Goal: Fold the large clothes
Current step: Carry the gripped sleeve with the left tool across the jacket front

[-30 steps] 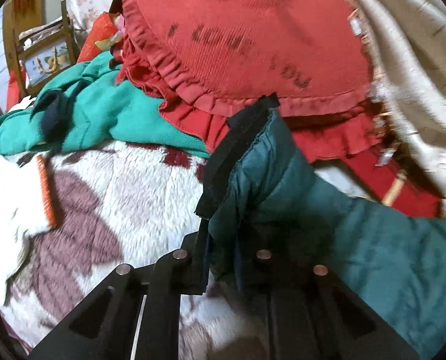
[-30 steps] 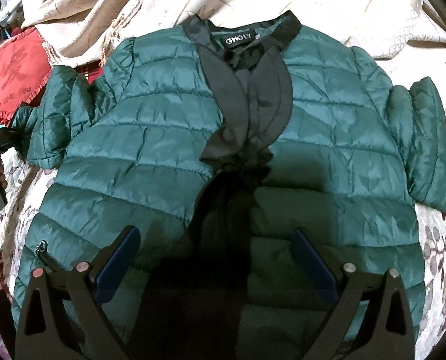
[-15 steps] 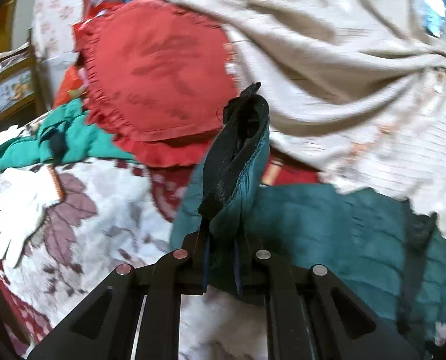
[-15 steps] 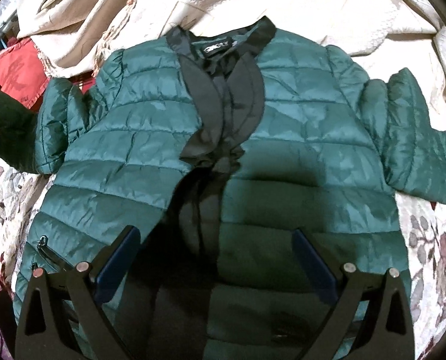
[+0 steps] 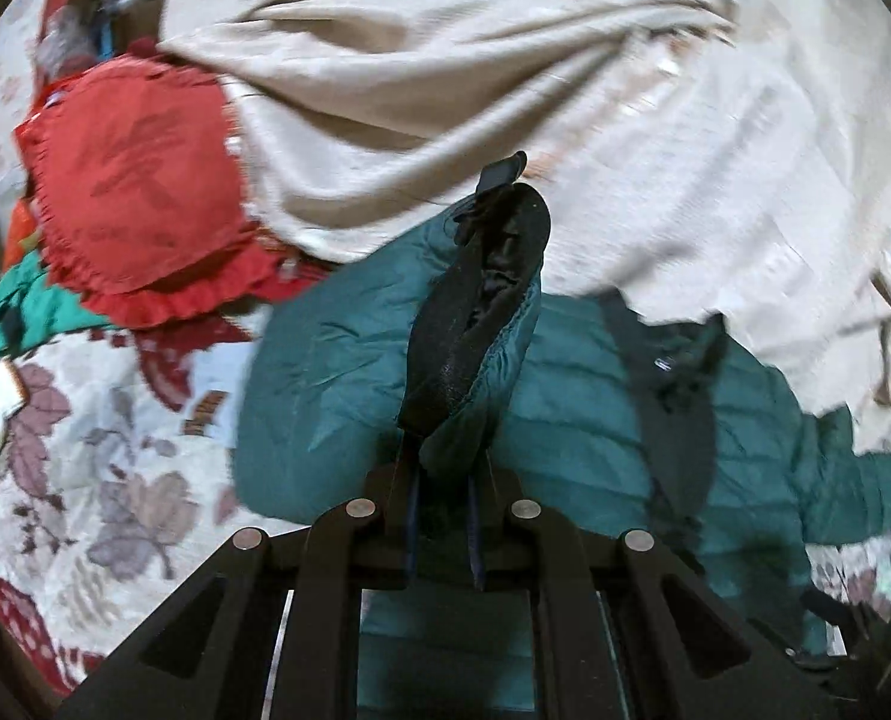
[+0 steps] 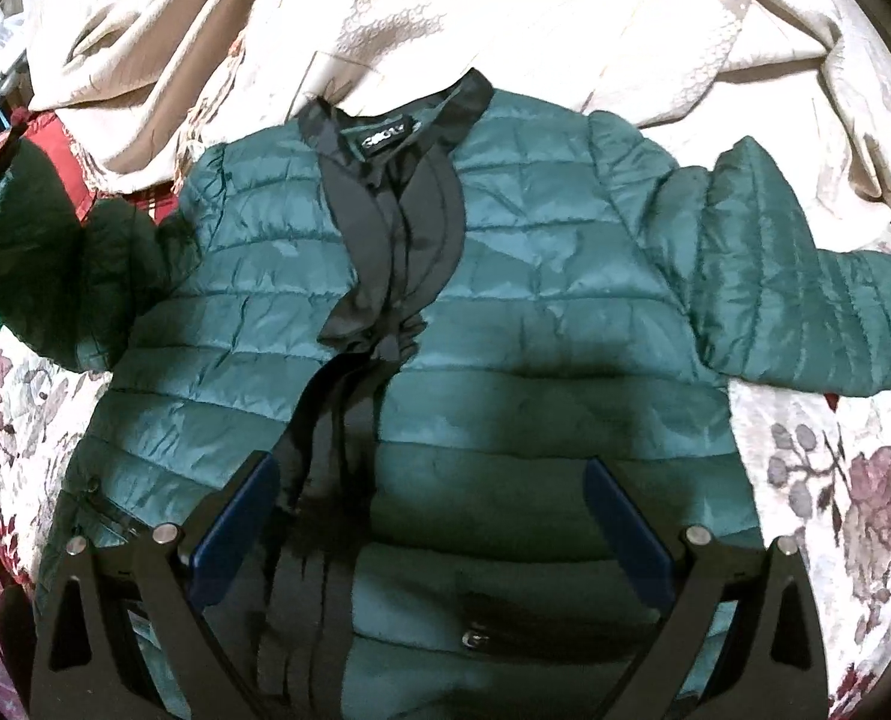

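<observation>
Sleeve-folding stage, by the looks of it: the green puffer jacket [image 6: 505, 312] is laid face up on the floral bedspread [image 6: 835, 480], collar toward the beige blanket [image 6: 505, 30], and one cuff [image 5: 475, 324] is pinched tight in the left gripper [image 5: 442, 516] and held up above the jacket's side. The right gripper [image 6: 427, 516] is spread wide over the lower front, nothing gripped. Next, the sleeve probably needs to be carried across the chest and laid flat before it's let go; the puffy fabric is likely to spring back, so a press from the free gripper would help. The other sleeve [image 6: 805, 300] isn't folded yet.
</observation>
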Action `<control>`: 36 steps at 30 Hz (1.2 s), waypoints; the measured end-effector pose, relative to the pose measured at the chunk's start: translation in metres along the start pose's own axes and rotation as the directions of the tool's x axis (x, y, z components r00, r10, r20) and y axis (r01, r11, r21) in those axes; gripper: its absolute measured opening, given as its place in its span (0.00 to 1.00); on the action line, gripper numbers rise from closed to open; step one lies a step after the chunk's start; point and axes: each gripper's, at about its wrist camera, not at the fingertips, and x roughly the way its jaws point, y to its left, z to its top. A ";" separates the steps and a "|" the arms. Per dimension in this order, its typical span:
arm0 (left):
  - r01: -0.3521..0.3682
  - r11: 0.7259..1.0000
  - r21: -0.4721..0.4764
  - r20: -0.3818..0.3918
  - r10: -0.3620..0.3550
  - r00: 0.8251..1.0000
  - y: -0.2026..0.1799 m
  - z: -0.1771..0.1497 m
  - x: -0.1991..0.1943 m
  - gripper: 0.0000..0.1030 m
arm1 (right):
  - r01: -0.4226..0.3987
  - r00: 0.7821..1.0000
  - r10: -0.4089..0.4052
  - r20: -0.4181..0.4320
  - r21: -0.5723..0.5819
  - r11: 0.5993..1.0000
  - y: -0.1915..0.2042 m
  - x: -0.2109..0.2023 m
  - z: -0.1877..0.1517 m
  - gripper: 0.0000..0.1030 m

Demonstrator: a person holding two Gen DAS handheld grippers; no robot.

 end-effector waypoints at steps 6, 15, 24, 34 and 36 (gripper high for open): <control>0.057 0.997 0.055 -0.028 -0.056 0.998 -0.056 -0.009 0.010 0.00 | 0.020 1.000 -0.020 -0.001 0.025 0.999 -0.020 -0.003 -0.005 0.99; 0.094 0.988 0.125 -0.100 -0.082 0.992 -0.119 -0.025 0.043 0.00 | 0.052 0.999 -0.052 -0.012 0.080 0.995 -0.058 -0.002 -0.011 0.99; 0.135 0.980 0.145 -0.167 -0.110 0.980 -0.158 -0.040 0.091 0.00 | 0.069 0.997 -0.067 -0.024 0.108 0.992 -0.082 -0.001 -0.018 0.99; 0.140 0.980 0.143 -0.233 -0.104 0.967 -0.166 -0.067 0.126 0.00 | 0.087 0.996 -0.081 -0.045 0.154 0.984 -0.104 0.003 -0.027 0.99; 0.148 0.979 0.142 -0.230 -0.113 0.967 -0.165 -0.069 0.124 0.05 | 0.088 0.996 -0.082 -0.046 0.153 0.984 -0.104 0.003 -0.028 0.99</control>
